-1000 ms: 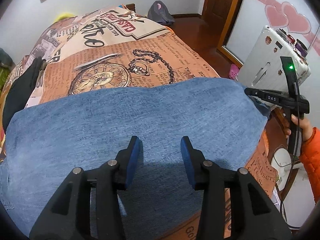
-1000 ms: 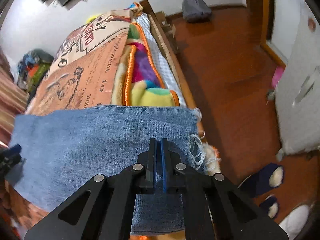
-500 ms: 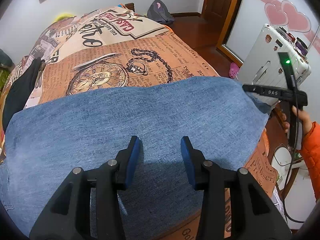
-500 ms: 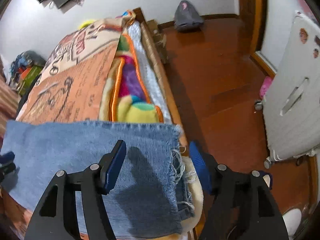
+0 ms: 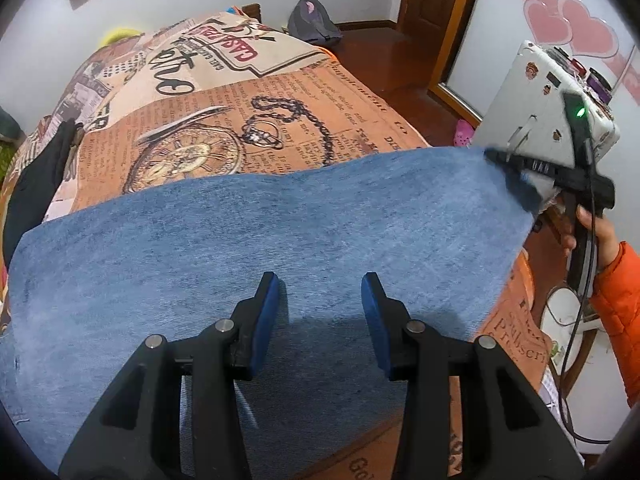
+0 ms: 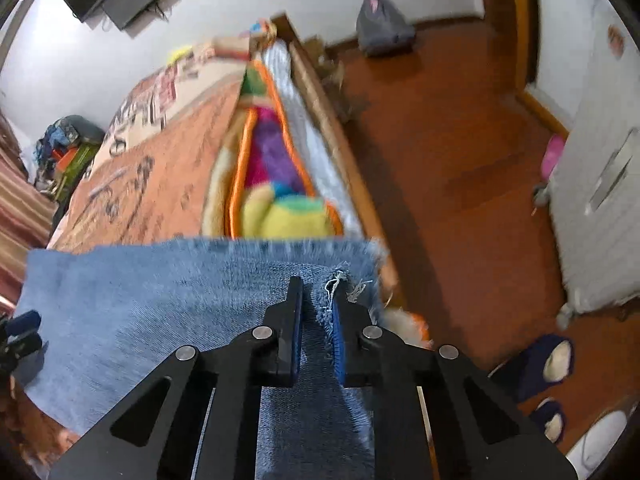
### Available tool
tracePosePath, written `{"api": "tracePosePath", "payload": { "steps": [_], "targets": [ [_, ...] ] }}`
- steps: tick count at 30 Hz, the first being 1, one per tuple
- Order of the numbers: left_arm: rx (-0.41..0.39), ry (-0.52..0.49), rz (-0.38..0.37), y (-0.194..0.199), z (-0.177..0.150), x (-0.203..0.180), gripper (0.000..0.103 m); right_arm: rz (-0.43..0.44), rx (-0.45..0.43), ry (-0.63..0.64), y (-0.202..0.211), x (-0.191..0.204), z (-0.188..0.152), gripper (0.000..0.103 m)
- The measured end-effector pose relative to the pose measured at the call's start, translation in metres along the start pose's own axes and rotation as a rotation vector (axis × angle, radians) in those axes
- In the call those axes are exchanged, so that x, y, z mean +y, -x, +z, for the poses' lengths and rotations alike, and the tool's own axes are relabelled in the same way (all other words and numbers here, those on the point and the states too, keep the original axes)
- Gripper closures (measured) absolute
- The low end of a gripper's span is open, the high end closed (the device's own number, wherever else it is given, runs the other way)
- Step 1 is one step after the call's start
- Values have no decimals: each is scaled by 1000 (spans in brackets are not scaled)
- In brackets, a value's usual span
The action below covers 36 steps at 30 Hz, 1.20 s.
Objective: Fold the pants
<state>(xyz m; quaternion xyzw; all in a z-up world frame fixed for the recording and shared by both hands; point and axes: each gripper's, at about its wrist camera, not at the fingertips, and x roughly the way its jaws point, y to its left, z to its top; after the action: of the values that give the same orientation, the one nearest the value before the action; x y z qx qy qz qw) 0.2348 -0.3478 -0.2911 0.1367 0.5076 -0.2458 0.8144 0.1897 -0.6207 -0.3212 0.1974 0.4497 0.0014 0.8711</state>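
Note:
Blue denim pants (image 5: 256, 240) lie spread across the near end of the bed, with a frayed hem (image 6: 352, 280) at the bed's right edge. My left gripper (image 5: 320, 292) is open and empty just above the denim. My right gripper (image 6: 318, 312) has its jaws nearly closed around the frayed hem fabric, with a fold of denim between the pads. It also shows in the left wrist view (image 5: 520, 176) at the pants' far right corner.
The bed carries a newspaper-print cover (image 5: 224, 112) and a colourful blanket (image 6: 276, 184) along its right side. A white suitcase (image 5: 540, 104) stands right of the bed. Slippers (image 6: 548, 364) lie on the wooden floor (image 6: 460, 152). Dark clothing (image 5: 36, 176) lies at the left.
My right gripper opened half a second ago and has now closed down on the frayed hem. My left gripper stays open over the denim.

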Motion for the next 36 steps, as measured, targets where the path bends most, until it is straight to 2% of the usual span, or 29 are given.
{"api": "tracePosePath", "payload": {
  "steps": [3,6,9,12,15,18,21,23,25,27,30,36],
  "targets": [
    [3,-11,-14,-1,1,-5,61,-29,-126,5,26,9,14,93],
    [-2,-16,-15,-3,2,-8,61,-94,-160,44,26,22,26,93],
    [0,1,-25,-4,2,-6,61,-131,-71,38,-1,18,29,94],
    [-15,34,-44,3,3,2,61,-248,67,50,-38,8,14,96],
    [-51,61,-45,16,6,13,61,-299,183,39,-54,-2,2,96],
    [-109,92,-33,41,10,34,61,-310,180,77,-41,7,-2,94],
    [-180,121,-1,73,12,61,61,-318,115,127,-12,28,6,82],
    [-233,143,31,100,10,85,61,-288,46,168,14,52,15,69],
    [-277,161,71,127,5,110,57,-265,-3,198,30,76,22,64],
    [-310,178,108,149,-1,133,51,-220,-52,232,45,106,29,63],
    [-353,220,193,187,-17,176,50,-117,-100,283,65,154,38,62],
    [-382,325,335,250,-64,272,47,69,-160,426,71,273,36,55]
  ]
}}
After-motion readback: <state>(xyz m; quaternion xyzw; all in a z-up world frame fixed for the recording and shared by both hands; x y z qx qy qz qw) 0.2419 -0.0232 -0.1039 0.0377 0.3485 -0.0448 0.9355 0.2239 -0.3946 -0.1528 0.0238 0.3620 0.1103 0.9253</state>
